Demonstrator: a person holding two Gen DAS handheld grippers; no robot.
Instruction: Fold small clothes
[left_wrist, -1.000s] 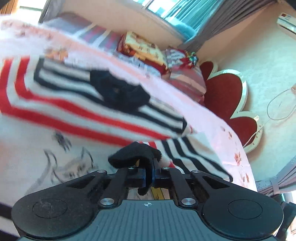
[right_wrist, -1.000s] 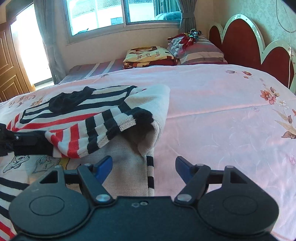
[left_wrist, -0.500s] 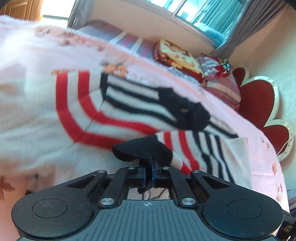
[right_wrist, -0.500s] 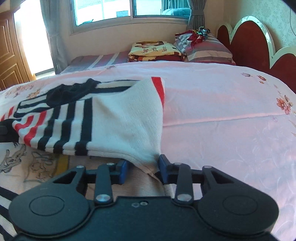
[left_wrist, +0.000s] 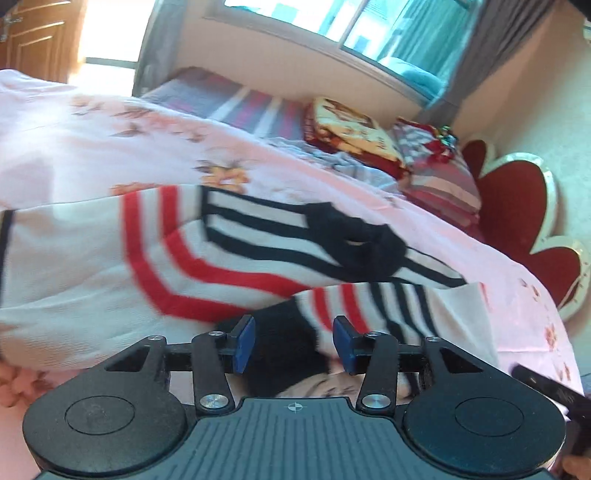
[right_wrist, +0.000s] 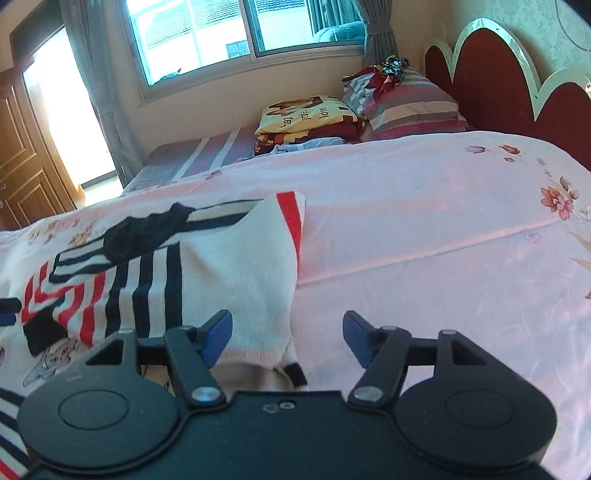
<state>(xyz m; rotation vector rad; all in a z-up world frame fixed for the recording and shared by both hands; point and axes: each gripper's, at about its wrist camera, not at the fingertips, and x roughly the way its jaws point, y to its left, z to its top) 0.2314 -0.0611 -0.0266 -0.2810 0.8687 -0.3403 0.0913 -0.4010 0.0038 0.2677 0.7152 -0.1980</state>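
A small white sweater with red and black stripes and a black collar lies on the pink floral bedspread. My left gripper is opening; the sleeve's black cuff lies loose between its blue pads, which do not press it. In the right wrist view the sweater has its right side folded over the front, plain white side up. My right gripper is also opening over that folded edge, and the cloth lies under its left finger, unpinched.
Striped pillows and a folded blanket sit at the head of the bed by the red scalloped headboard. A window and a wooden door lie beyond. Bare bedspread stretches to the right of the sweater.
The left gripper carried the black cuff across the sweater and let it go. The right gripper pinched the sweater's side edge, laid it over the front, then opened.
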